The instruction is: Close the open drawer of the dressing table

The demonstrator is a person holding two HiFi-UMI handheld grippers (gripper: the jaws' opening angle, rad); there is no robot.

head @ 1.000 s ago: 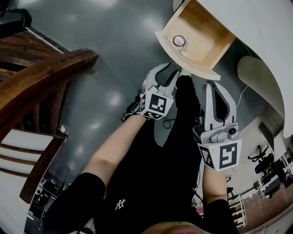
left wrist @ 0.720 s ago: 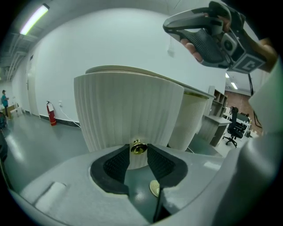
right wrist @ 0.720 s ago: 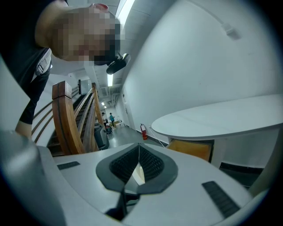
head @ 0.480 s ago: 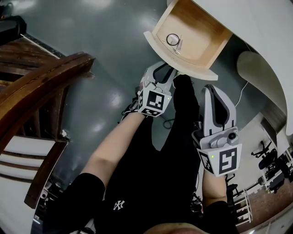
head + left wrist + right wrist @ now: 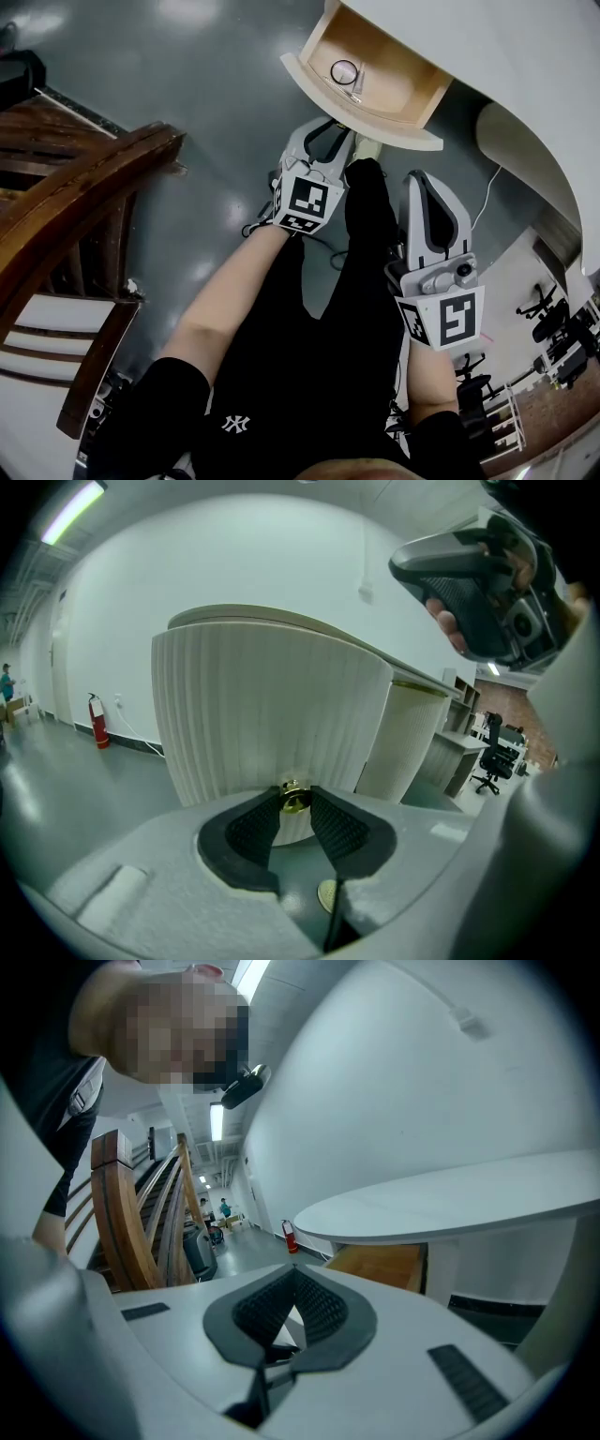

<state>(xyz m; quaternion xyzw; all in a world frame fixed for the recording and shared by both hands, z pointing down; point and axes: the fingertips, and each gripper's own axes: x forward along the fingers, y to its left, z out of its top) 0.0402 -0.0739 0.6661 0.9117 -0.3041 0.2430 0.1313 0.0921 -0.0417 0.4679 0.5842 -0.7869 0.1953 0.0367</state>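
**A:** Grey floor under you, and the open drawer juts out of the white dressing table. How are your left tongs?

**B:** Your left gripper is up at the drawer front. Its jaws are a narrow gap apart, with the gold knob right between the tips. I can't call contact.

**A:** And your right?

**B:** Your right gripper is clenched on nothing. It's near the drawer but apart from it, and the drawer sits ahead and to its right.
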